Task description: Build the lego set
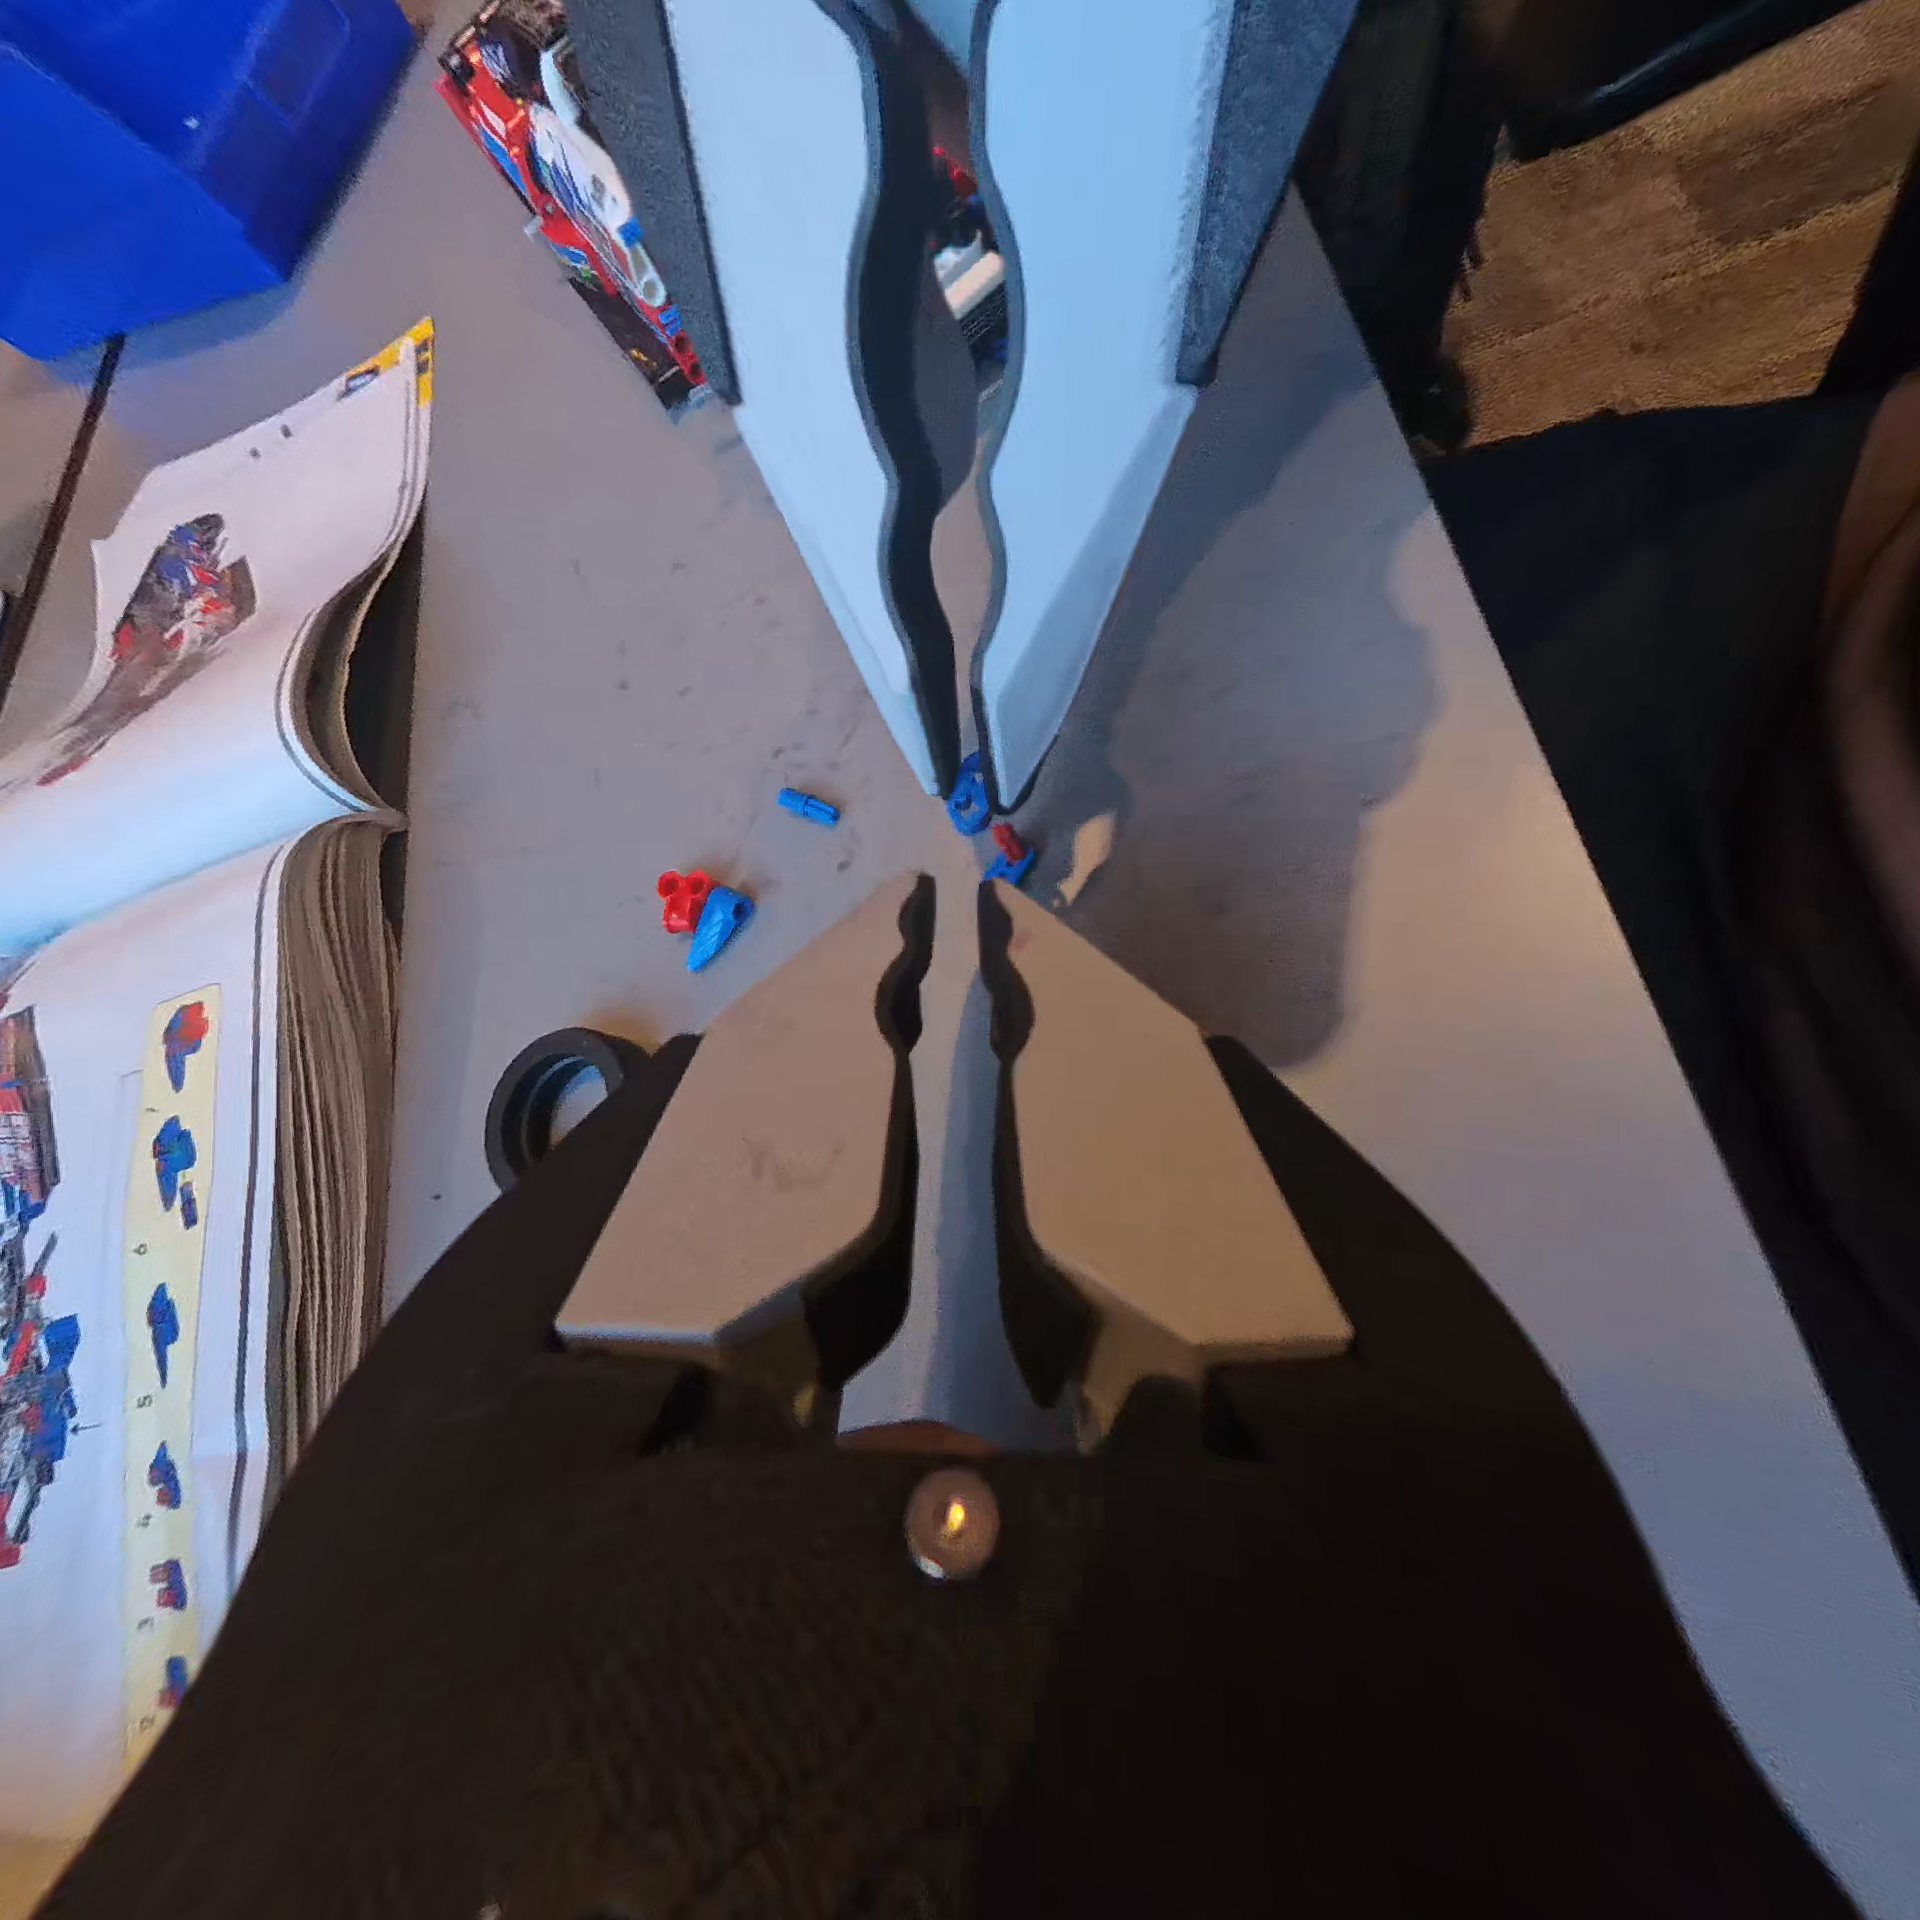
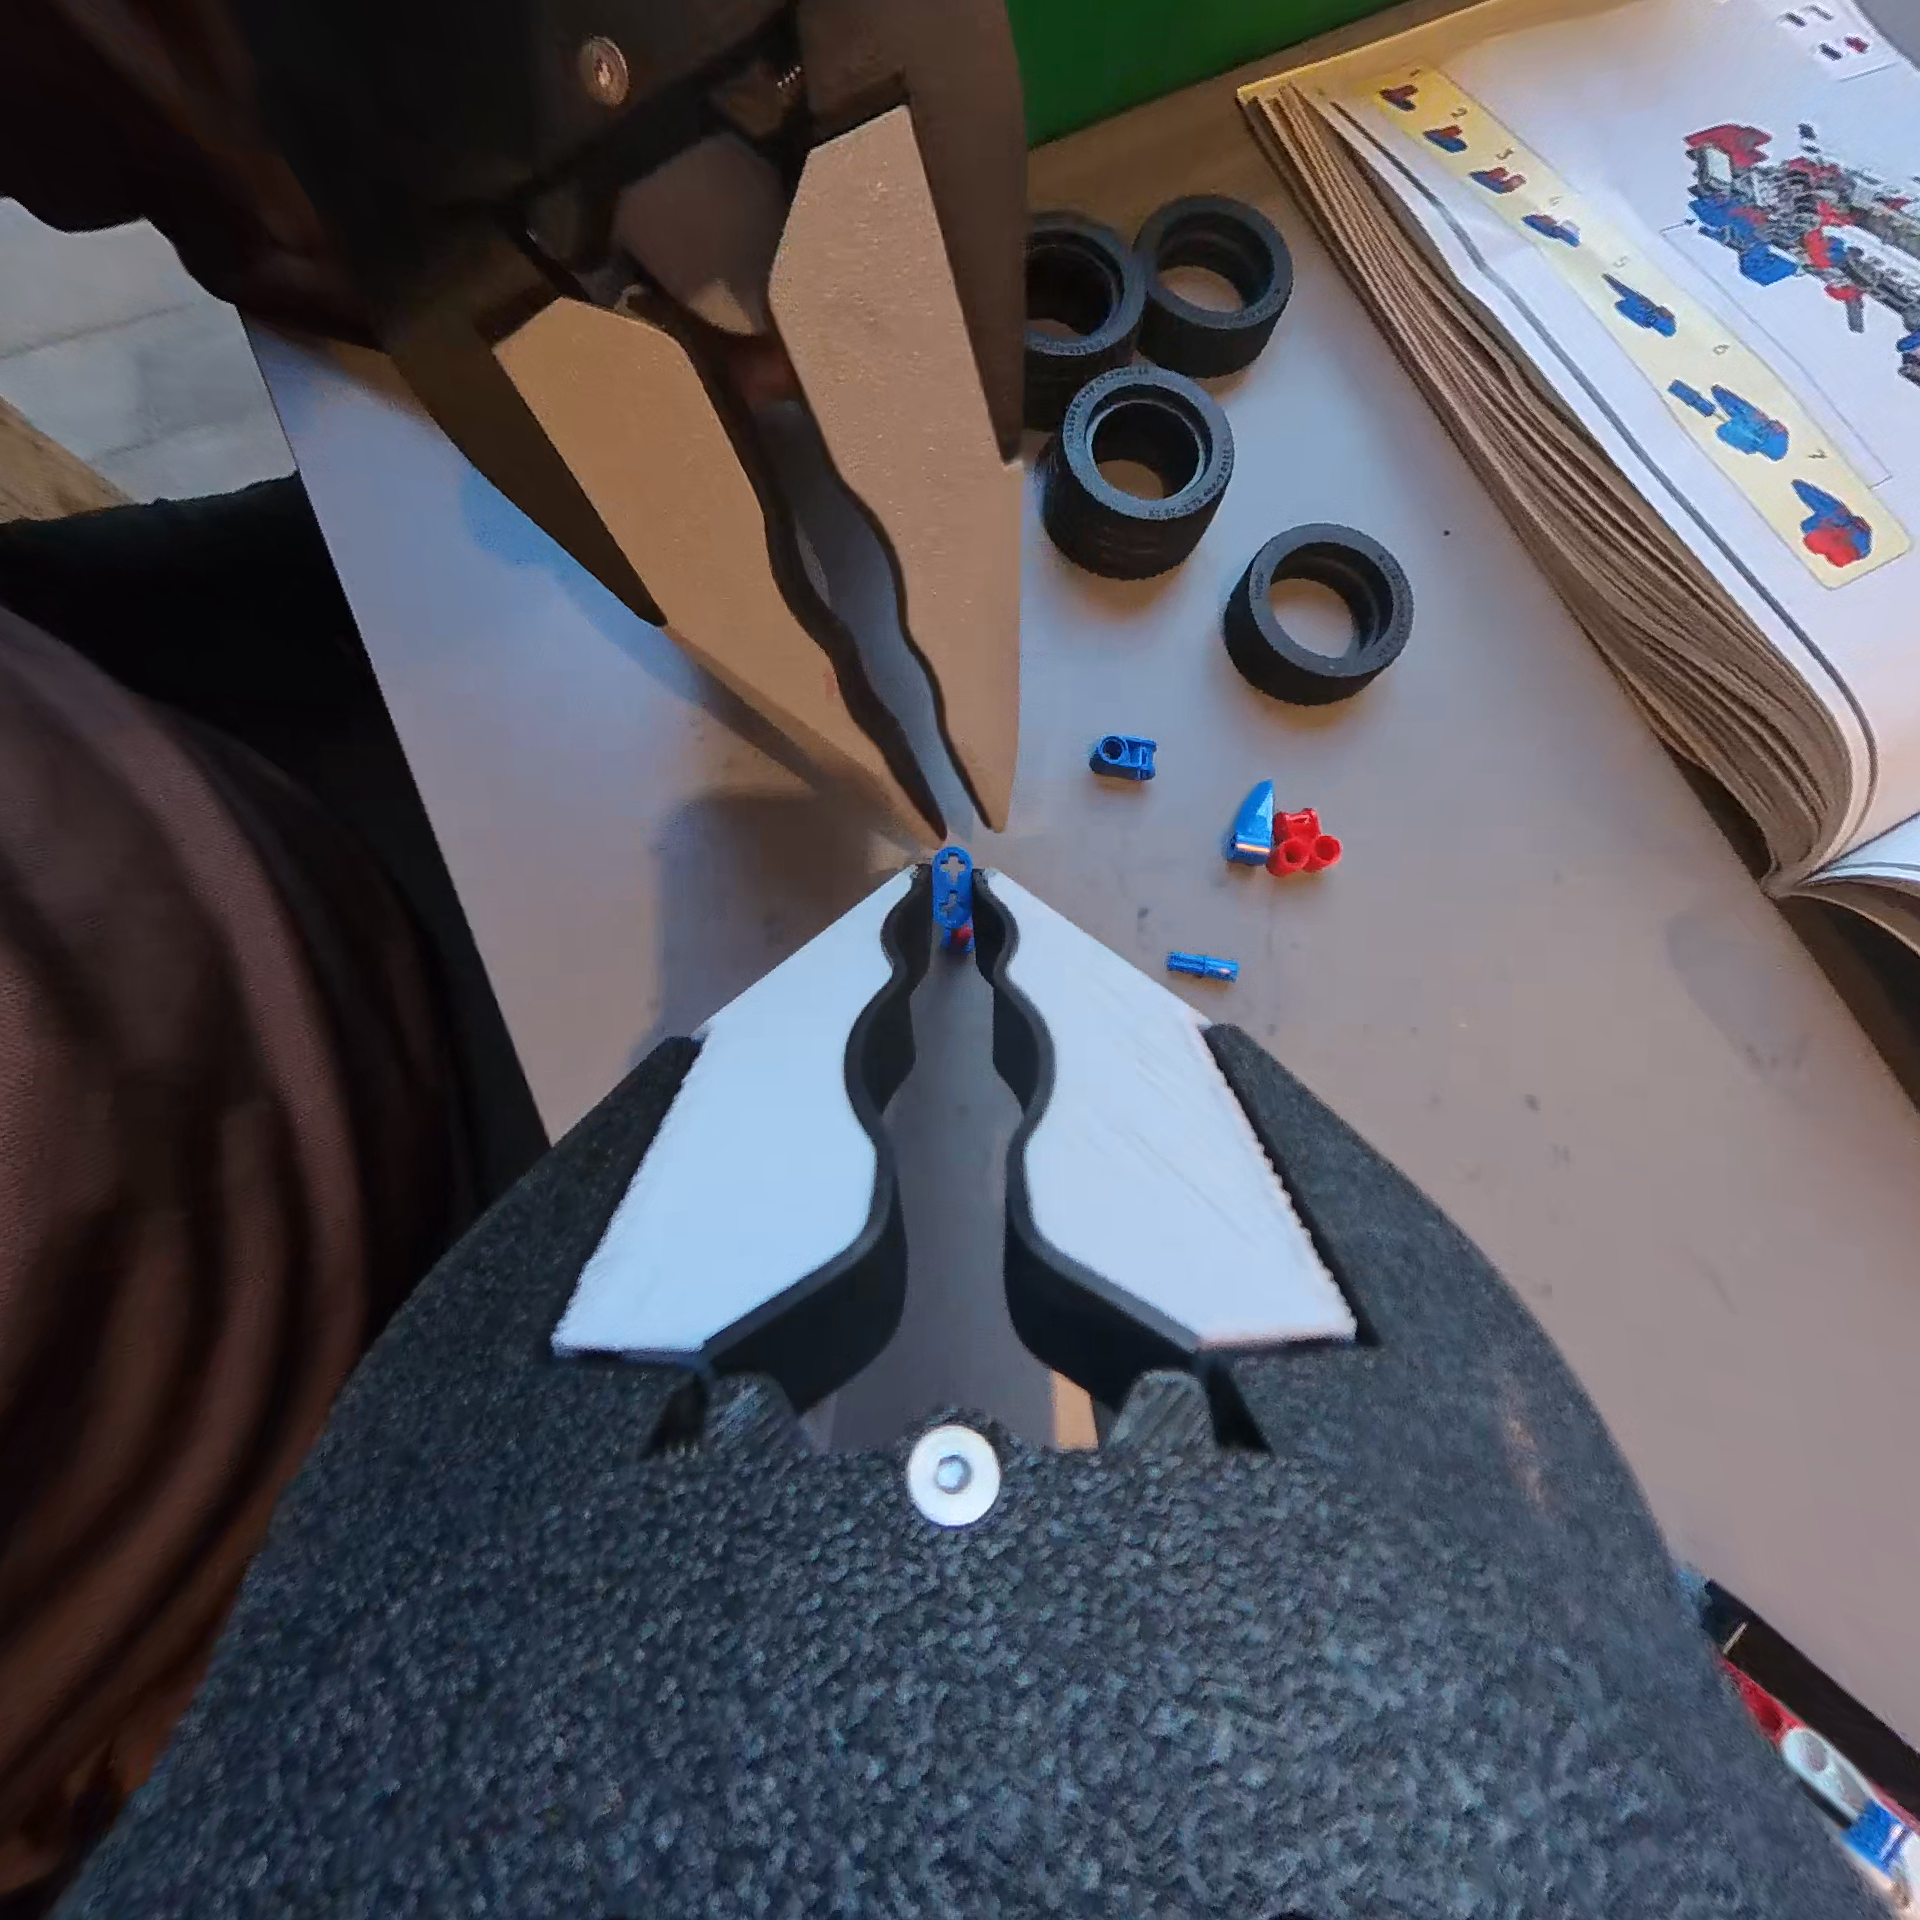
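Nearest us in the right wrist view are our right tongs, white fingers closed on a small blue link, pinched upright at the very tips so its holes face forward; a red bit shows just below it, though we cannot tell whether the two are joined. The left tongs come in from the opposite side, tan fingers slightly parted and holding nothing, tips just short of the link. We judge they are lined up tip to tip so the left can take or steady the piece while the right presents it. In the left wrist view, a small red and blue piece lies on the table just under the meeting tips. The loose parts sit close by to the side: a blue pin, a blue connector, a blue wedge touching a red piece, with four black tyres beyond. The manual lies open beside them, within sight for checking the step. The build looks far from finished.
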Demonstrator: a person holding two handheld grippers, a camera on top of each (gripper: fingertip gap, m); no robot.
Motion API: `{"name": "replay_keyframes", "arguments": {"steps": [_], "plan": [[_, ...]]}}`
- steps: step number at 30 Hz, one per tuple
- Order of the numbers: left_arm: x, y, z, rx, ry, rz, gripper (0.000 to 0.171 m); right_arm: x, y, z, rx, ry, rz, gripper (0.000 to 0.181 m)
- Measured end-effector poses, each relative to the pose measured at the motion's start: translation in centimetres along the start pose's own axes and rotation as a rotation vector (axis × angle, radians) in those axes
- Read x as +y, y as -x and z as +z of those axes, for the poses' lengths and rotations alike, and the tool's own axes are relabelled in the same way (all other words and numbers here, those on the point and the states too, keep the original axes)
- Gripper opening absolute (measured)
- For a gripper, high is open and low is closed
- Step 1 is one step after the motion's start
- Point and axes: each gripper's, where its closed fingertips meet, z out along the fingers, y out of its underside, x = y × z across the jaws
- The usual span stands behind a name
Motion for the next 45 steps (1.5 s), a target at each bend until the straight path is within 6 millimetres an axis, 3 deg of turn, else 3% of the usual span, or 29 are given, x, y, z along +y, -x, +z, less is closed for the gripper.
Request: {"name": "replay_keyframes", "arguments": {"steps": [5, 8, 15, 22, 26, 33, 45], "plan": [[2.0, -0.3, 1.0, 0.072, 0.103, -0.119, 0.028, 0.2, -1.1, -0.6, 0.023, -0.001, 0.092, 0.007], [1.7, -0.7, 1.5, 0.103, 0.091, -0.127, 0.019, 0.1, -0.7, -0.7, -0.024, -0.055, 0.229, 0.007], [1.0, -1.7, 2.1, 0.127, 0.105, -0.119, 0.0, 2.3, -0.3, 0.1, 0.017, -0.015, 0.247, 0.007], [1.0, -2.6, 1.6, 0.18, 0.086, -0.157, 0.002, 2.5, -0.1, -0.8, 0.012, -0.023, 0.157, 0.007], [0.7, -1.9, 1.5, 0.151, 0.07, -0.173, 0.016, 1.6, 0.5, -0.7, -0.003, -0.022, 0.078, 0.007], [-1.4, -1.6, 0.4, 0.09, -0.055, -0.066, 0.012, 1.2, 0.8, -0.1, -0.017, -0.002, 0.012, 0.007], [-1.5, -1.8, 0.2, 0.104, -0.068, -0.074, 0.005, 0.8, 1.1, -0.2, -0.022, 0.018, -0.067, 0.007]]}}
